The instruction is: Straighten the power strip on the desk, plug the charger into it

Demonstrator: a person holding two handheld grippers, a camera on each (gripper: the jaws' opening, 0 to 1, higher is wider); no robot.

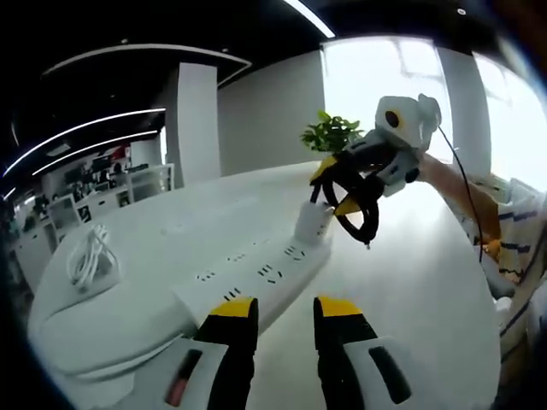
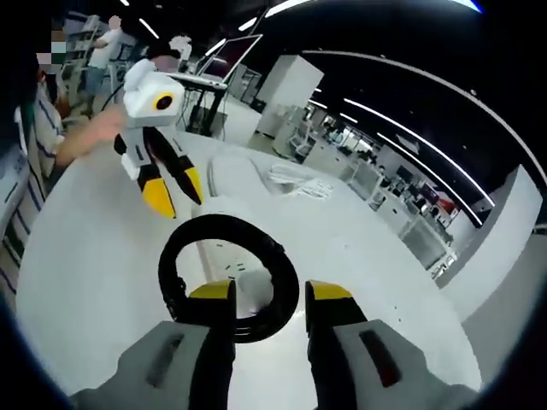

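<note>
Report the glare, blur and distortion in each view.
Left gripper view: the window behind the right tool is blown out white, washing the desk beyond the power strip; fisheye bends the ceiling lights. Right gripper view: evenly lit, no strong glare; the black cable loop at the tool tips is sharp, the background curves hard.

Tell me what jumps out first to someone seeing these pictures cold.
The long white plastic power strip lies on the white desk, a white charger block at its far end. Above it hangs the right claw with a coiled black cable loop. In the right gripper view the left claw points down over the strip, and a bundled white cord lies off to the side.
</note>
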